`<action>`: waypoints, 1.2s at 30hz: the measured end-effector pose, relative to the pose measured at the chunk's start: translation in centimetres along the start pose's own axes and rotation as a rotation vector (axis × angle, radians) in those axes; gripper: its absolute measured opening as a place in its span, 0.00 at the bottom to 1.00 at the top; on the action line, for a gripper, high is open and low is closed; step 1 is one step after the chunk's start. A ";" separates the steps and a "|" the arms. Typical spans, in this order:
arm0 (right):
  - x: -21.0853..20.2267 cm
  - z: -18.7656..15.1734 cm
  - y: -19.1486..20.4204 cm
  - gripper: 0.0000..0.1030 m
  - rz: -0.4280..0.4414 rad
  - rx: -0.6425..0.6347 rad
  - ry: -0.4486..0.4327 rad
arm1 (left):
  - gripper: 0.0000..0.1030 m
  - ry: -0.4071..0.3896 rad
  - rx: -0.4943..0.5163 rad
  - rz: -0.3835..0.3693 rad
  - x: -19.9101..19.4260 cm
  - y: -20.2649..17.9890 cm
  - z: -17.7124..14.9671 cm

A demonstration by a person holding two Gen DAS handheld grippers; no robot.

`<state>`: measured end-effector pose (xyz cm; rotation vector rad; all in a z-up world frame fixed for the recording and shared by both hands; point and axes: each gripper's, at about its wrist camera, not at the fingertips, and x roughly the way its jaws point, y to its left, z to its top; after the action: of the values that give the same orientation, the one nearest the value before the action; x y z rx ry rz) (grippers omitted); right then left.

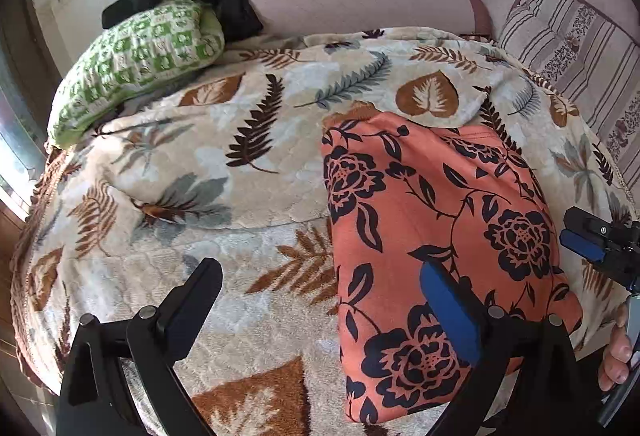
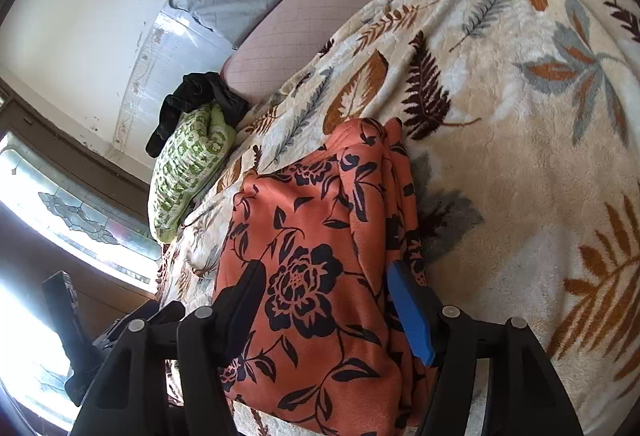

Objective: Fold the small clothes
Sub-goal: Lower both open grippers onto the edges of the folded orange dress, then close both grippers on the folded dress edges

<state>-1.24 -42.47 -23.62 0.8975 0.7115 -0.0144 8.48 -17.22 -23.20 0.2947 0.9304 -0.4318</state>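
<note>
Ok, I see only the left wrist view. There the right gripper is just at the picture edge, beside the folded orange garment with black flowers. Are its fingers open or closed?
Observer: Open. In the right wrist view, the right gripper has its fingers spread over the near end of the orange floral garment and grips nothing.
Operator: In my view the garment looks flat. Is its right edge tidy?
Observer: No. Along that edge several layers lie bunched and are not aligned.
Operator: And the far end?
Observer: It is wrinkled and rises in a small peak against the leaf-patterned fleece blanket.
</note>
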 end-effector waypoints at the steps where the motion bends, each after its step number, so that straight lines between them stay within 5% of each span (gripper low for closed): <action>1: 0.2 0.2 -0.3 0.65 0.001 0.015 0.012 | 0.97 0.011 0.005 -0.009 0.6 0.0 0.2; 14: 4.9 5.0 -3.2 0.71 -0.046 0.049 0.130 | 0.97 0.106 0.022 -0.152 5.0 -0.3 1.1; 36: 7.1 5.0 -5.6 0.72 0.054 0.104 0.148 | 0.97 0.109 0.021 -0.167 7.1 -2.2 2.4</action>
<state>5.39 -47.73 -29.61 1.0253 0.8299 0.0644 12.85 -21.84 -27.79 0.2627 1.0614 -0.5842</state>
